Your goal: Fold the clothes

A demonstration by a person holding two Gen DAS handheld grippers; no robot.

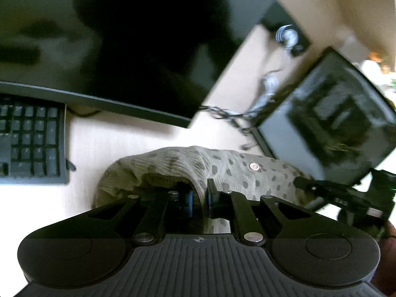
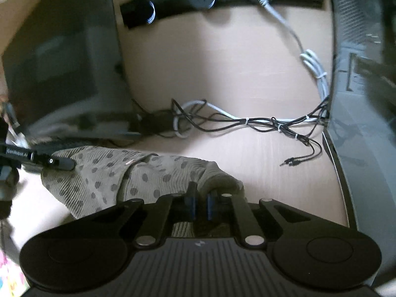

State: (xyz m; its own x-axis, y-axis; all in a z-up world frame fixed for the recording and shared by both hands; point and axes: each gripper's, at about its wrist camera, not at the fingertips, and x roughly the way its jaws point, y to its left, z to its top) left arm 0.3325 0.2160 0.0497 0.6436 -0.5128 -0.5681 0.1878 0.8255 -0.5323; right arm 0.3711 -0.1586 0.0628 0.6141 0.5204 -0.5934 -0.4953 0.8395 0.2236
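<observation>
Left claw (image 1: pixel 200 195) is pinching one end of the dotted garment (image 1: pixel 222 170); right claw (image 2: pixel 200 199) is pinching the other end. Garment is stretching sideways between both claws, just ahead of each, above the worktop (image 2: pixel 222 74). Neither hand nearer.

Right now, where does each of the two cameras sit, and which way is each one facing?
Left wrist view: on the left gripper, looking forward and down at the spotted garment pinched in its shut jaws, keyboard and monitor beyond.
Right wrist view: on the right gripper, likewise shut on the garment, cables on the desk behind.
Shared: the garment and desk; each view shows the other gripper at its edge.
</observation>
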